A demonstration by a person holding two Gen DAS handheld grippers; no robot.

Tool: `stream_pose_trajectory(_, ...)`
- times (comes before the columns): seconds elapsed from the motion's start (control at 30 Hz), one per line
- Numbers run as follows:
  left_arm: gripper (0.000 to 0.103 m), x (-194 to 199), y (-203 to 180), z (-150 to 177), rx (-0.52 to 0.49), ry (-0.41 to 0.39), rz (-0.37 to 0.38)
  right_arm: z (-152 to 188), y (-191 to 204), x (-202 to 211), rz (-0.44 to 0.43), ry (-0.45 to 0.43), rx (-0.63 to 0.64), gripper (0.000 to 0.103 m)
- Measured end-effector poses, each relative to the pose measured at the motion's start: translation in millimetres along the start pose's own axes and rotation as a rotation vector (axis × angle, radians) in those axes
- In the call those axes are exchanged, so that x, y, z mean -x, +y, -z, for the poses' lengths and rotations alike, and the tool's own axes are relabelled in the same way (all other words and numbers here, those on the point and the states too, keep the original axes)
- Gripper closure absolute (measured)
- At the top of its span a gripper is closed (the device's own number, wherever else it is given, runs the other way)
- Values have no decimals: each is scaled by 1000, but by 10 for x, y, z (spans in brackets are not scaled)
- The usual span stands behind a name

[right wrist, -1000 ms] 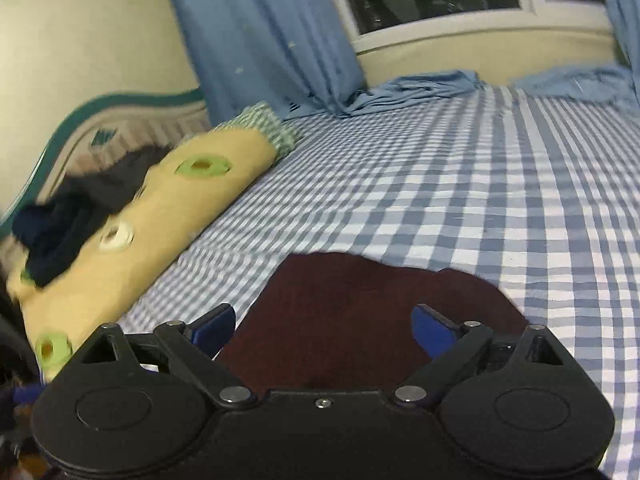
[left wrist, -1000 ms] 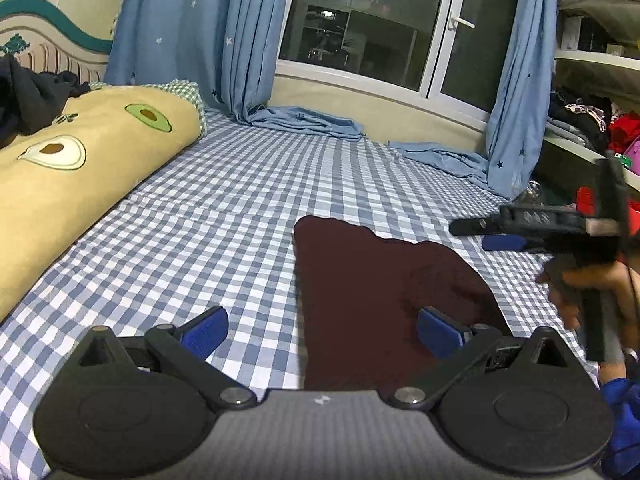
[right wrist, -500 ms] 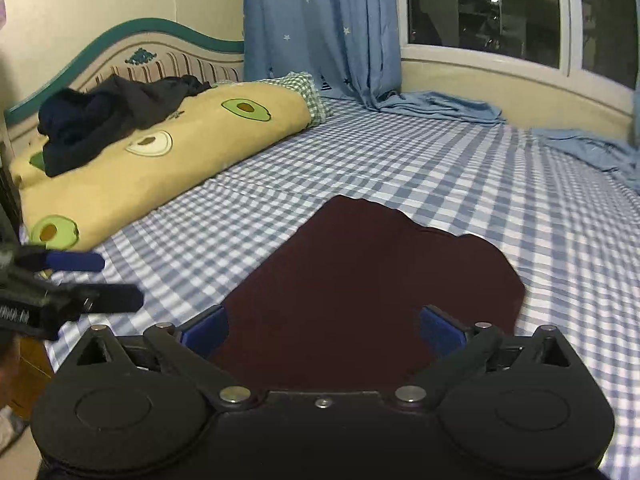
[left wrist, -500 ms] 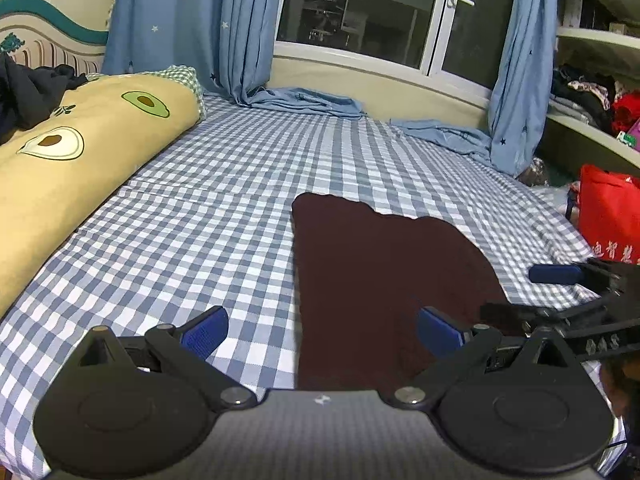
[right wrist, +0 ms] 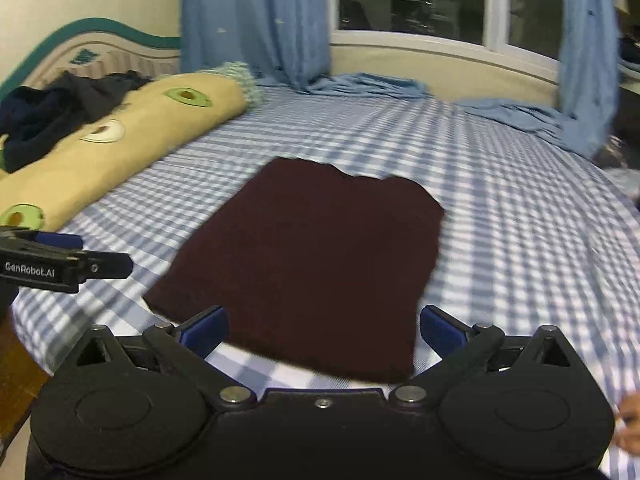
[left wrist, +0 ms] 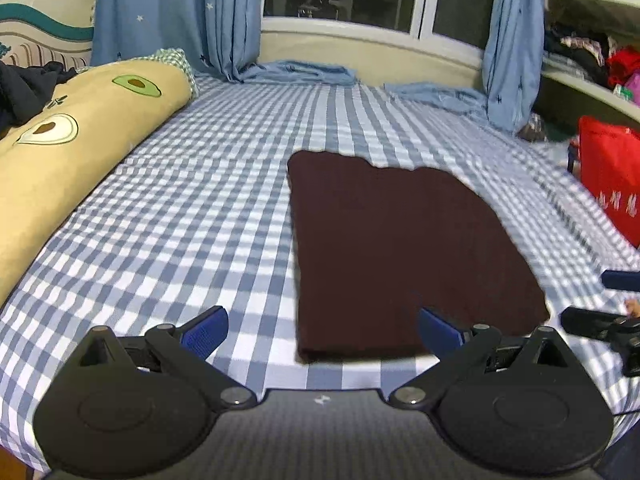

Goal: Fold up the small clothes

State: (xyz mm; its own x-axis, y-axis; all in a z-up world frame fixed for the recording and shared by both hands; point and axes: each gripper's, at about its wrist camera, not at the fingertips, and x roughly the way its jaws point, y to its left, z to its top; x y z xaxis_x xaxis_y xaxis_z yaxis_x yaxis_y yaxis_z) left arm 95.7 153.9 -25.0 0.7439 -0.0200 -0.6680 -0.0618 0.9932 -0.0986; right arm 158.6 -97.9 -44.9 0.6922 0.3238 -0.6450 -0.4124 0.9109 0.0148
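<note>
Along the bed's [left wrist: 208, 216] left edge lies a long yellow avocado-print pillow [left wrist: 60, 152], then the left gripper [left wrist: 320, 330], jaws wide and empty, flat dark maroon cloth [left wrist: 400, 248] near the front edge, right gripper [right wrist: 322, 330] equally wide, empty.

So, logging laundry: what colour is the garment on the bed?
Dark maroon garment, clearest in the right wrist view.
</note>
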Motion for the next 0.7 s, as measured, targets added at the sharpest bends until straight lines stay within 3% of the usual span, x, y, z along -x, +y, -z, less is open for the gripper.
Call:
stream_pose_trajectory(0.27, 1, -47, -85, 223, -46, 55, 5, 136, 36, 214, 36, -12, -38, 1)
stream_pose_trajectory(0.7, 1, 150, -283, 297, -121, 29, -9, 327, 95, 431, 63, -50, -108, 1)
